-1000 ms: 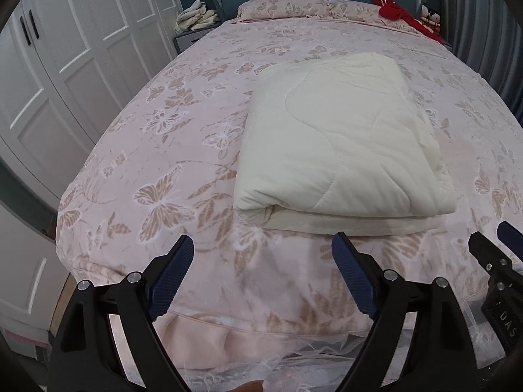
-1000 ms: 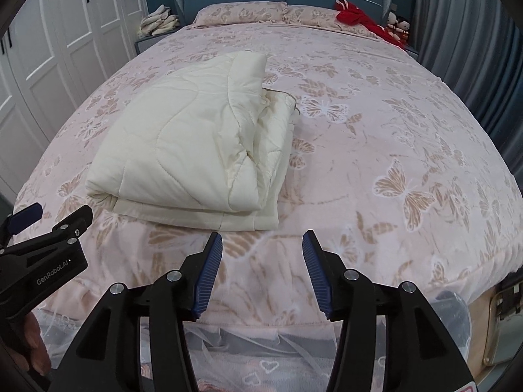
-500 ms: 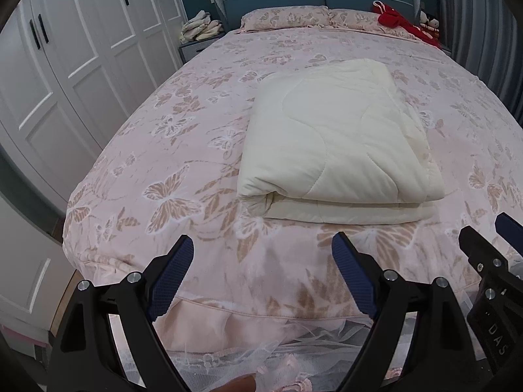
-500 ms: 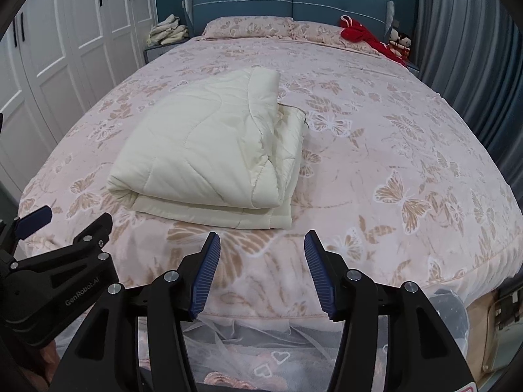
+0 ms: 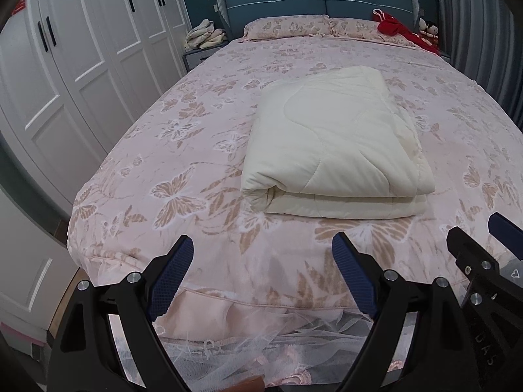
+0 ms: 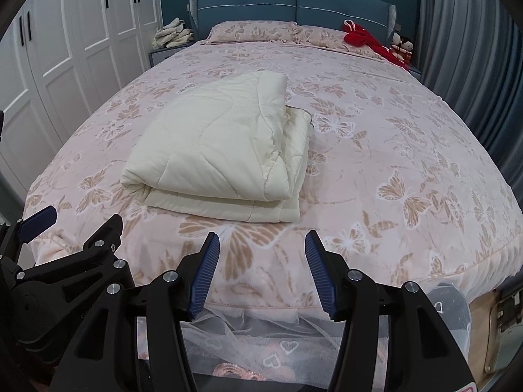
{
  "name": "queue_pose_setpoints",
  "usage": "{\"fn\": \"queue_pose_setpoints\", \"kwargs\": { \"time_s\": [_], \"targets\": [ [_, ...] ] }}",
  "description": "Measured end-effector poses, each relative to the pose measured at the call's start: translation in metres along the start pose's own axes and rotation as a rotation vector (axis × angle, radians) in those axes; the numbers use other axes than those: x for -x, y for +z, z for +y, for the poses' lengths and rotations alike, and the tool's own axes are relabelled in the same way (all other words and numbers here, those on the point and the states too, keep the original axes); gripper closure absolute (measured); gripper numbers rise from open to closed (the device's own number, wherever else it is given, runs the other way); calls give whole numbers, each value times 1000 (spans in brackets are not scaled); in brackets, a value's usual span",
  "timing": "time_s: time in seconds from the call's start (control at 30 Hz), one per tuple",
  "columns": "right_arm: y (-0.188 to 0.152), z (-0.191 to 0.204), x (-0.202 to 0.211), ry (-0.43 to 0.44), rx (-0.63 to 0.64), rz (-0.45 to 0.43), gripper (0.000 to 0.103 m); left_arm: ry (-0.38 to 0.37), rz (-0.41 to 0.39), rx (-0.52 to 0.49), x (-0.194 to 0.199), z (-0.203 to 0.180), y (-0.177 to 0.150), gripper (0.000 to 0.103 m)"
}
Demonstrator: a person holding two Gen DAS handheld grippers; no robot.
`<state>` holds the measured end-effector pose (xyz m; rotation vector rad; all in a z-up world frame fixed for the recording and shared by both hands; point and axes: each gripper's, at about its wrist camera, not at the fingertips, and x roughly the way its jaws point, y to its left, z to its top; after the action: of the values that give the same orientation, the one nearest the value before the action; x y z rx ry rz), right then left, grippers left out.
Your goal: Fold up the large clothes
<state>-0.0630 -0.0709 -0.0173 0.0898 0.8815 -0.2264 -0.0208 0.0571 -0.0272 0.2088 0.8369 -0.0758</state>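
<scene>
We see a cream quilt [image 5: 333, 150] folded into a thick, puffy rectangular stack on the bed [image 5: 183, 176], lying toward the foot end, a bit right of centre in the left view and left of centre in the right view [image 6: 215, 156]. Its surface is soft, matte, with wavy stitched quilting lines; the rounded fold faces us, with layered edges bunched on the right side. The bedspread is pink and plush with tan and white butterfly prints, and has a lace-like sheer skirt [image 6: 261, 336] at the foot.

Our left tongs [image 5: 263, 277] hang wide apart over the bed's foot edge, holding nothing; black plastic arms, blue ribbed pads [image 5: 170, 277]. Our right tongs [image 6: 261, 271] are also apart, narrower than the left, empty, clear of the quilt. Each pair of tongs shows at the edge of the other's view.

Behind: a blue padded headboard [image 5: 320, 3], matching pillows [image 5: 287, 26], a red cloth [image 5: 398, 29] on the right pillow area, and a pile of pale garments [image 5: 204, 34] on the nightstand. White panelled wardrobe doors [image 5: 85, 45] with black handles stand left, grey pleated curtains [image 6: 470, 39] right.
</scene>
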Motion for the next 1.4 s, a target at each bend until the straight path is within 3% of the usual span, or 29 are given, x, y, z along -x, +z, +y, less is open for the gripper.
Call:
{"fn": "queue_pose_setpoints", "kwargs": {
  "time_s": [1.4],
  "targets": [
    [-9,-2,11,-9,1,-10,49,-1,-15,6,9,-1,-6,19]
  ]
}}
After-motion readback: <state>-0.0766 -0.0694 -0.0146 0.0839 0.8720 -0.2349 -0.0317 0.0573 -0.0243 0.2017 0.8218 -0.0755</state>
